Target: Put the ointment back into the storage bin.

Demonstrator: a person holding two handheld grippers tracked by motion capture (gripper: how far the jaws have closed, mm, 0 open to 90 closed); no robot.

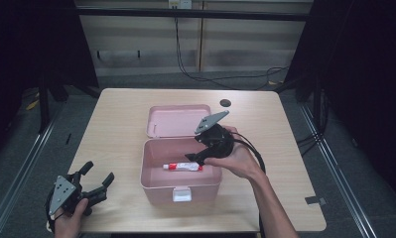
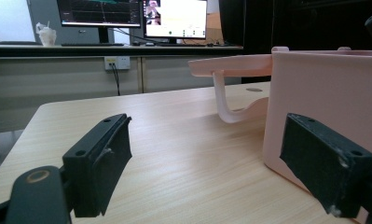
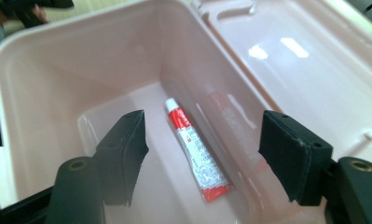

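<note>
Pink box [image 1: 158,178] sits mid-worktop [image 1: 116,119] w/ its lid [image 1: 178,120] swung open and lying flat behind it. A red-and-white tube [image 1: 182,167] lies flat on the box floor, near the back wall, cap end toward the left in the high view.

Right gripper [image 1: 198,157] hangs over the open box, tilted down into it from the right side, held by the right hand [image 1: 237,158]. Its 2 fingers [image 3: 123,154] are spread wide and hold nothing; in the right gripper view the tube [image 3: 195,149] lies below and between them, apart from both. Whether the tips are below the rim is hard to tell from the high view, prob. just above it.

Left gripper [image 1: 97,181] rests low at the front-left corner of the worktop, left of the box, held by the left hand [image 1: 69,220]. Its fingers [image 2: 99,158] are also spread, nothing between them. In the left gripper view the box wall [image 2: 323,88] is just beside the right-hand finger, and the lid's handle [image 2: 230,105] curves down behind.

Black cable [image 1: 255,153] trails from the right gripper along the forearm.
</note>
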